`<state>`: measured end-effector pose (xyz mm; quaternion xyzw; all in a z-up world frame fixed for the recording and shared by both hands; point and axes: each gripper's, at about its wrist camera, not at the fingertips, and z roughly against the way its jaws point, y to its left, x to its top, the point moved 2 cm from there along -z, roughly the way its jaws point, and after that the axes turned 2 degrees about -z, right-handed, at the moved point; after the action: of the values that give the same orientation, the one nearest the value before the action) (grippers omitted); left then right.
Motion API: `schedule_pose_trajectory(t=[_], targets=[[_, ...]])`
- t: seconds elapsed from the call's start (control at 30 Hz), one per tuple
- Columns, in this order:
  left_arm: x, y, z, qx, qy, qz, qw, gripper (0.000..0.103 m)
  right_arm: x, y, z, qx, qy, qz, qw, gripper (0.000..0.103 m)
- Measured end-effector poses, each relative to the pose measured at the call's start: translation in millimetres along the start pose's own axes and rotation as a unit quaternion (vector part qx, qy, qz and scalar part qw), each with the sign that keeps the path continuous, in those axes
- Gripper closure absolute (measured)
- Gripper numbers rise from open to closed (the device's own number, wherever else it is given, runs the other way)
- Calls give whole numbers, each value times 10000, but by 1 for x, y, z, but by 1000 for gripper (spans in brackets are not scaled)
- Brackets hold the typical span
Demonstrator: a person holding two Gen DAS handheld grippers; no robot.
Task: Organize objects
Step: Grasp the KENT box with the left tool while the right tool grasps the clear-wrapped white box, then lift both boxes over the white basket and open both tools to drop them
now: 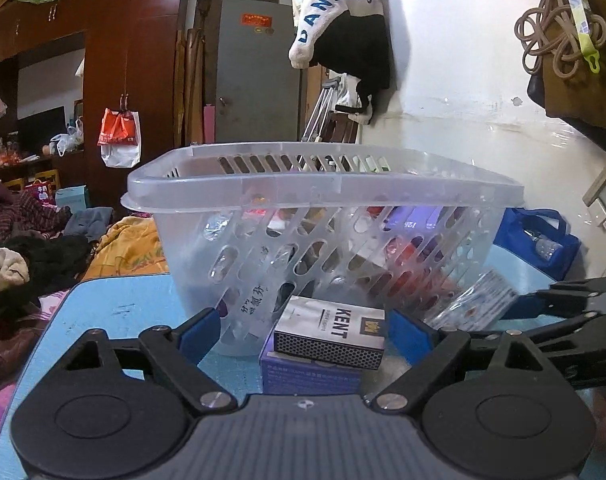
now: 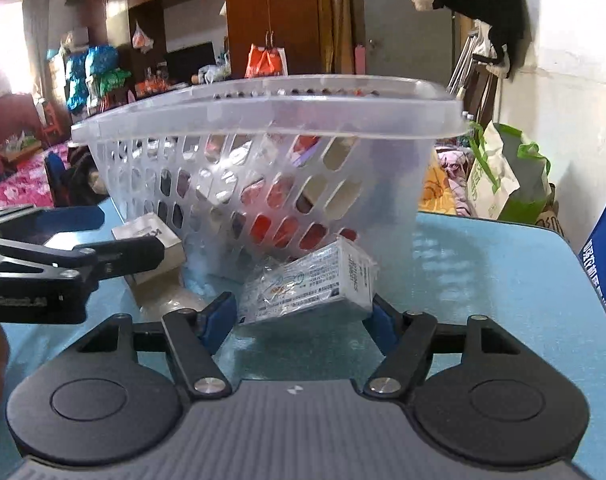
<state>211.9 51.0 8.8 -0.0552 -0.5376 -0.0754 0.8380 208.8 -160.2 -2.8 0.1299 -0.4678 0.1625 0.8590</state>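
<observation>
A clear slotted plastic basket [image 1: 323, 188] stands on the blue table [image 1: 115, 308], with several small boxes inside. In the left wrist view my left gripper [image 1: 303, 332] is open around a silver KENT pack [image 1: 331, 336] stacked on a purple box [image 1: 311, 376]; the fingers stand apart from them. In the right wrist view my right gripper [image 2: 303, 312] is shut on a clear-wrapped white box [image 2: 311, 284], tilted against the basket [image 2: 263, 120]. The right gripper also shows in the left wrist view [image 1: 559, 308], and the left gripper in the right wrist view [image 2: 75, 256].
Blue bag [image 1: 539, 240] at the table's right by the white wall. Green-and-white bag [image 2: 503, 172] beyond the far edge. Clothes heaped on a bed [image 1: 31, 248] to the left. Wardrobe and hanging bags behind.
</observation>
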Motion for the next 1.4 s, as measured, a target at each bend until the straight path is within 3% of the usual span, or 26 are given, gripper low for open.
schedule_pose_trajectory(t=[0.37,0.43,0.47,0.5,1.1,1.4], targets=[[2,-20,-3,119,-80,-246,9996,10,0,-17,16,121,-329,-306,9989,31],[3,-22,-3,180,-75,-264,9995,22,1,-15,16,140,-352,-283,9989,31],[3,-22,-4,230,-51,-286,9993,39,1,-15,16,138,-363,-269,9989,31],[3,-22,-5,248,-18,-285,9993,42,1,-15,16,138,-370,-254,9989,31],[-1,-15,26,29,-703,-46,9975,43,-3,-4,24,41,-658,31,9978,31],[6,-11,68,-195,-1259,136,9918,43,-8,13,73,230,-1208,251,9921,31]])
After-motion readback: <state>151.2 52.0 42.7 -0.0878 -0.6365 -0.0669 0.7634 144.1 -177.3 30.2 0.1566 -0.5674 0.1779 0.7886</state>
